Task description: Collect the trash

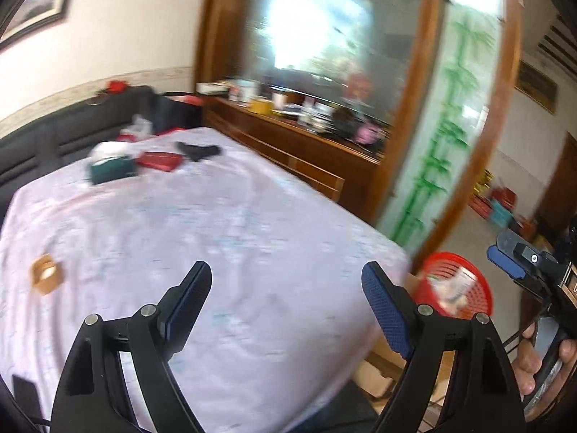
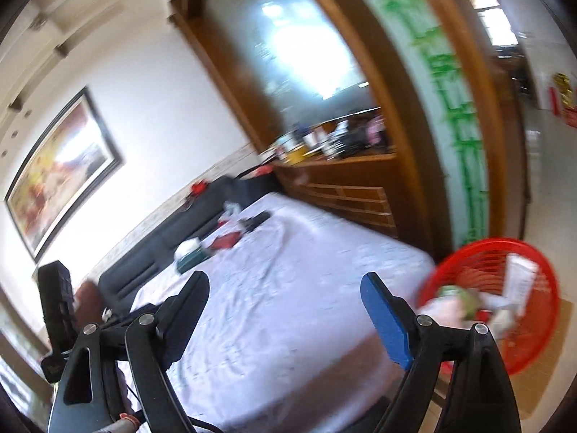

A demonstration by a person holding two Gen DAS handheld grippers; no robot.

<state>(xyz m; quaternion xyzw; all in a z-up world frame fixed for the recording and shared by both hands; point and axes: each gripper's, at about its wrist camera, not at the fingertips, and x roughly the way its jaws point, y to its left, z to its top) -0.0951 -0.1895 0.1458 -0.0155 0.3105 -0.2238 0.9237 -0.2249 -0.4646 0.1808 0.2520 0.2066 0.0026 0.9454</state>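
Observation:
My left gripper [image 1: 286, 281] is open and empty above the near part of a table with a pale pink cloth [image 1: 187, 223]. A tan tape-roll-like piece [image 1: 46, 275] lies on the cloth at the left. A red mesh basket [image 1: 455, 281] with crumpled white trash in it stands off the table's right corner. My right gripper [image 2: 285, 285] is open and empty over the table's near edge; it also shows at the far right of the left wrist view [image 1: 519, 263]. The red basket [image 2: 494, 299] is right of it, holding paper and wrappers.
A green tissue box [image 1: 112, 167], a red box [image 1: 160, 160] and a black object [image 1: 200, 151] lie at the table's far end [image 2: 324, 252]. A dark sofa [image 1: 72, 122] and a wooden cabinet [image 1: 306, 151] with clutter stand behind. Both views are motion-blurred.

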